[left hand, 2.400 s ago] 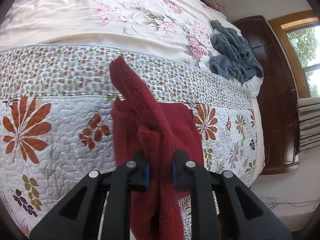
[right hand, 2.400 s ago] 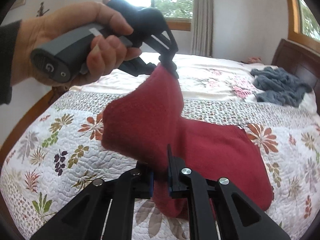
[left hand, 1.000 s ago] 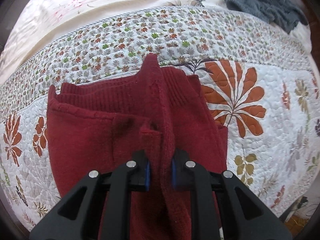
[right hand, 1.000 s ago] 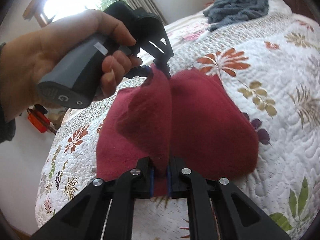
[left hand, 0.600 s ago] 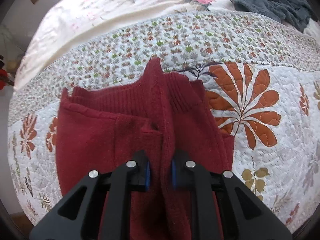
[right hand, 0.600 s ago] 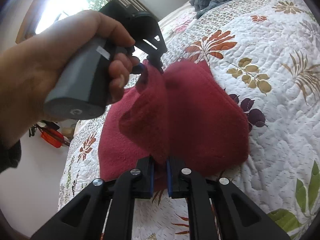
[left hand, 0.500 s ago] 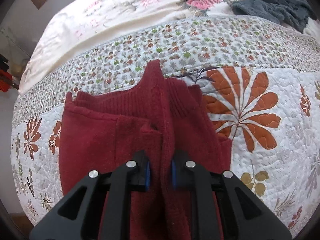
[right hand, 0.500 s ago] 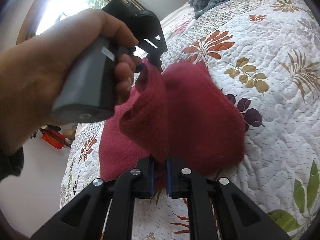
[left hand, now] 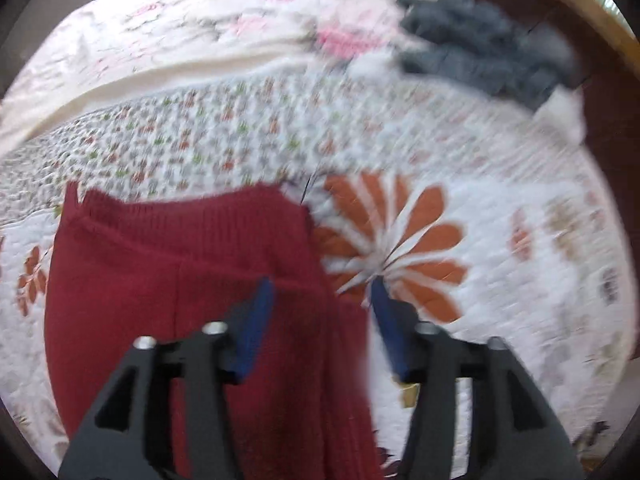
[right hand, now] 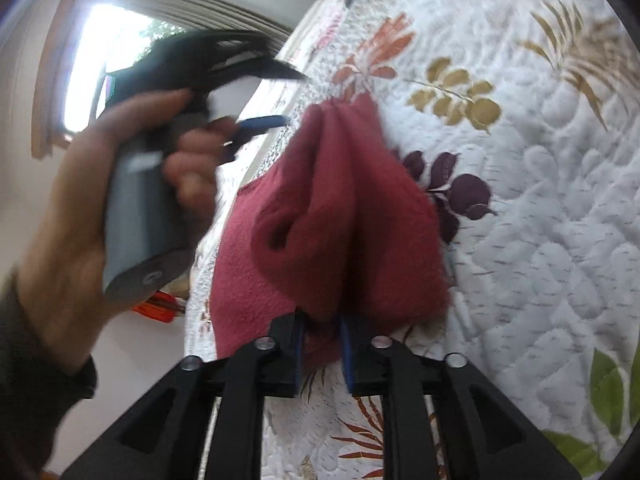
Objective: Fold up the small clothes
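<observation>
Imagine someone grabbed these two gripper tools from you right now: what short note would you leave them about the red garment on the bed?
Left gripper: open, jaws wide apart, holding nothing, just above the red knit garment.
Right gripper: jaws slightly parted around a bunched fold of the garment; whether it grips is unclear.
Garment lies on the floral quilt, ribbed hem flat, one side doubled over.
Grey clothes wait at the far end.
Left: free the right side, smooth the fold, finish.

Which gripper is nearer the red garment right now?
Right. The right gripper has a bunched fold of the red garment between its fingers; the left gripper is open just above it.
</observation>
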Available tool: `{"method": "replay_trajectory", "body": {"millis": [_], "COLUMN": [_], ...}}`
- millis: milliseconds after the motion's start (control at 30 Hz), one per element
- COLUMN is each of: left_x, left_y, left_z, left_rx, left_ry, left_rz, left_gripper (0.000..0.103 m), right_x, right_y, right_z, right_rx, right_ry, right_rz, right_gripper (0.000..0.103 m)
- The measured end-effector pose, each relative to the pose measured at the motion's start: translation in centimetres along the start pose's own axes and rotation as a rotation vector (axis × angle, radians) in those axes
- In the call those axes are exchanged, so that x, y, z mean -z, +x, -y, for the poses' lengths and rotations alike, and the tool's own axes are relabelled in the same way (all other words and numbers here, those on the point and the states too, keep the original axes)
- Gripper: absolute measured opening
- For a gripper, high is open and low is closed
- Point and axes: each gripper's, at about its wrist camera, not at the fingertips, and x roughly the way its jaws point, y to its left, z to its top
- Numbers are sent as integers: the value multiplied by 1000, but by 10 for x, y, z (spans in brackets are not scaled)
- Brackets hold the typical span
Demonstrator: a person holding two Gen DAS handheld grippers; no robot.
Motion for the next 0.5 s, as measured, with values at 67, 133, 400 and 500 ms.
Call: {"method": "replay_trajectory", "body": {"millis": [67, 133, 400, 500], "left_x": [-6, -11, 38, 74], "left_y": [-17, -39, -107, -108], "left_z": [-8, -16, -86, -118], "left_rx": [67, 133, 325, 392], "left_ry": [-1, 7, 94, 59], "left_rz": [31, 44, -10, -71], "left_gripper": [64, 68, 72, 72], "right_x": [-7, -13, -62, -76], "right_y": [-5, -9, -7, 10], "right_z": [8, 13, -7, -21], "right_rx": [-43, -76, -118, -70], "right_ry": [42, 54, -43, -111], "right_rz": [-26, -55, -228, -300], "right_gripper": [30, 34, 70, 72]}}
